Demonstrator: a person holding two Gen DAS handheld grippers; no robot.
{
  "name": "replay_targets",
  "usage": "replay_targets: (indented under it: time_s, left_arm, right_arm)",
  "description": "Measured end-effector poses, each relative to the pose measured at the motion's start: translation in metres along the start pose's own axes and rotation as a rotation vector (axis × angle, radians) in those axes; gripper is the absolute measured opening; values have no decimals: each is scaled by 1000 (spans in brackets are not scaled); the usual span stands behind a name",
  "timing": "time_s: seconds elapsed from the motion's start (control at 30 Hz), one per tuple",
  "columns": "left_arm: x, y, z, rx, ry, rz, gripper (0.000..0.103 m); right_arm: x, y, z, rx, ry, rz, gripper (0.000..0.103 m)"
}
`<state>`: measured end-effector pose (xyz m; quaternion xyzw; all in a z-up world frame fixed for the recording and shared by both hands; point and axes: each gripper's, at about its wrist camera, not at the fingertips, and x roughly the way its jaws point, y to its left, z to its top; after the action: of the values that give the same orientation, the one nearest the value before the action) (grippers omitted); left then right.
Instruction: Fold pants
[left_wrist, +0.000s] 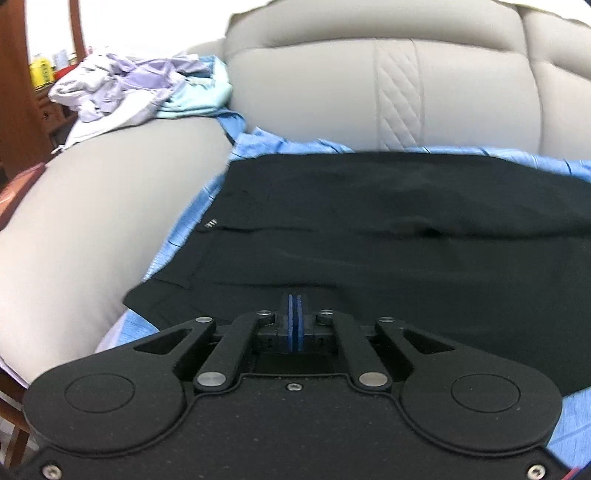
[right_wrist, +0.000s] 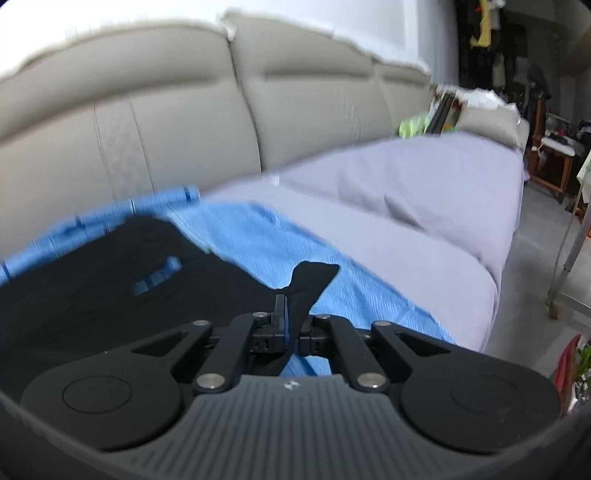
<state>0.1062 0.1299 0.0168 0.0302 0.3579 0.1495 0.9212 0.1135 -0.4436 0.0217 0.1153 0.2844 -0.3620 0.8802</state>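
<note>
The black pants (left_wrist: 388, 229) lie spread on a blue cloth (left_wrist: 173, 236) on the sofa seat. In the left wrist view my left gripper (left_wrist: 295, 301) is shut with its blue pads together at the near edge of the pants; whether cloth is pinched between them cannot be told. In the right wrist view my right gripper (right_wrist: 290, 308) is shut on a corner of the black pants (right_wrist: 110, 280), and a flap of black cloth stands up past the fingertips above the blue cloth (right_wrist: 280, 243).
A beige sofa backrest (left_wrist: 332, 81) rises behind the pants, with an armrest (left_wrist: 92, 221) on the left. A heap of lilac and pale green clothes (left_wrist: 140, 85) lies on the armrest. A lilac sheet (right_wrist: 424, 206) covers the seat to the right. The floor (right_wrist: 535, 288) and furniture lie beyond.
</note>
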Motion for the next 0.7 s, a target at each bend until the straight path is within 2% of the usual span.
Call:
replay_targets:
  time_s: [0.1, 0.17, 0.23, 0.3, 0.37, 0.4, 0.57, 0.7]
  left_arm:
    - [8, -7, -8, 17, 17, -6, 10]
    - [15, -11, -10, 19, 36, -14, 10]
    - [19, -13, -11, 22, 50, -26, 11]
    - [23, -14, -8, 19, 57, -40, 20]
    - [24, -15, -1, 14, 53, -55, 40]
    - [24, -15, 4, 14, 46, -61, 44]
    - [25, -21, 42, 15, 20, -99, 87]
    - [38, -20, 84, -32, 29, -147, 93]
  right_arm:
    - [26, -6, -9, -11, 102, -35, 8]
    - [31, -6, -14, -20, 120, -34, 11]
    - [27, 0, -15, -48, 105, -71, 38]
    - [21, 4, -10, -65, 91, -91, 48]
    - [11, 9, 1, -77, 69, -88, 60]
    - [5, 11, 9, -76, 54, -77, 65]
    - [-9, 43, 33, -74, 48, 46, 72]
    - [-2, 86, 45, -79, 70, 124, 74]
